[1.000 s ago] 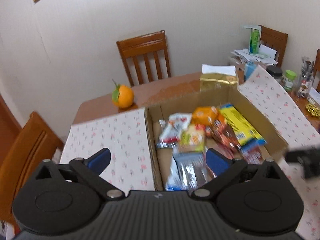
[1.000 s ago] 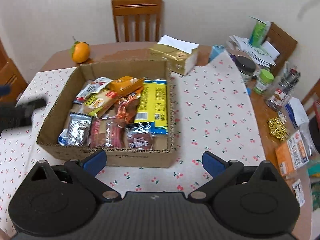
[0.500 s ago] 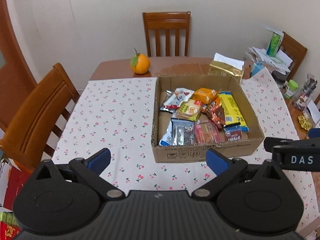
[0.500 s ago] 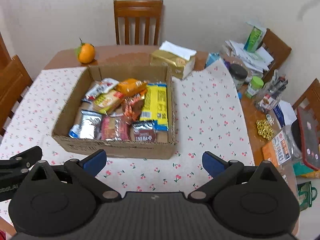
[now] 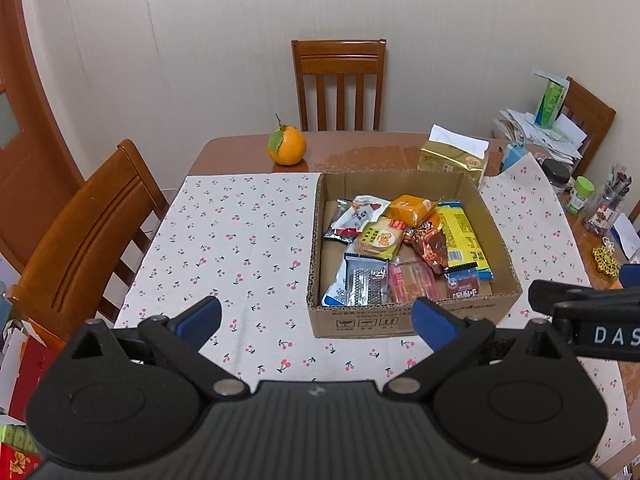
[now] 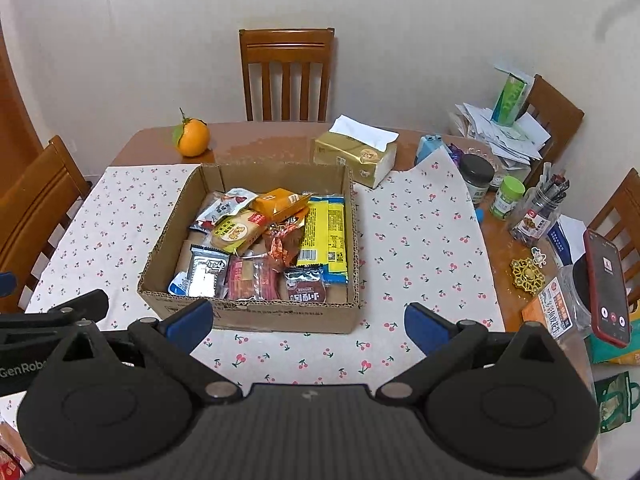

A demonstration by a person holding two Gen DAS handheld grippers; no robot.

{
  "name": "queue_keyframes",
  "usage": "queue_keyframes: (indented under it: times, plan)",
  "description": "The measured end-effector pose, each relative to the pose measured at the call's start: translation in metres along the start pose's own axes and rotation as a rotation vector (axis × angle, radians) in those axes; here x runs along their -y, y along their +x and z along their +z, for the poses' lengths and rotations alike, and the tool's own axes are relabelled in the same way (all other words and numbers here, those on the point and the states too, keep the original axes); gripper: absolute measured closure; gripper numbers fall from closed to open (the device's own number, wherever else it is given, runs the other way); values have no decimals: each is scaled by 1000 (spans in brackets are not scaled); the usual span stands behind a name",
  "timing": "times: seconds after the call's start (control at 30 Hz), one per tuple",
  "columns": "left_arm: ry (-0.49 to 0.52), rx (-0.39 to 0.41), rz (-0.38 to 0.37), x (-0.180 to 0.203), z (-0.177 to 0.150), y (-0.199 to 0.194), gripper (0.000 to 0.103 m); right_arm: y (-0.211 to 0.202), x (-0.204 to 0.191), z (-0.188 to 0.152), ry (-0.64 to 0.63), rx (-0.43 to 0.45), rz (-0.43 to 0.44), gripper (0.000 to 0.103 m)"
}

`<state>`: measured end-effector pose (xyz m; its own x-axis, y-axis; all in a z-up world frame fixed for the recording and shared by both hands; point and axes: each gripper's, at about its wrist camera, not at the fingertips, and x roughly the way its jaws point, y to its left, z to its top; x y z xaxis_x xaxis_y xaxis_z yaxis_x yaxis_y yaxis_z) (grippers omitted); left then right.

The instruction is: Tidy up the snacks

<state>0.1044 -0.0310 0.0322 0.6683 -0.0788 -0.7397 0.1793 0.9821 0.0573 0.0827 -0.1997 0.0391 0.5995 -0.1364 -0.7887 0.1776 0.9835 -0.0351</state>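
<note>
Both grippers have pulled back and up from the cardboard box (image 6: 256, 312) within 1 second. The left gripper (image 5: 316, 320) and right gripper (image 6: 306, 322) gape wide, holding nothing. The snacks (image 6: 272, 240) lie heaped inside the box on the counter (image 6: 424, 240), which fits sorting finished or about to start.

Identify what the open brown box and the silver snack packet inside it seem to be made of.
Open brown box: corrugated cardboard, matte; fluted wavy edge shows along the cut rim. Silver snack packet: probably metallised plastic film, glossy; it glints and has crimped ends.
</note>
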Motion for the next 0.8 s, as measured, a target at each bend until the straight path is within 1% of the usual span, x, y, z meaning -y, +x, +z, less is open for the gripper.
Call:
queue_keyframes:
  times: [0.8]
  plan:
    - [-7, -10, -7, -4, 3, 2, 2, 0, -4, 3, 13, 3, -8, 0]
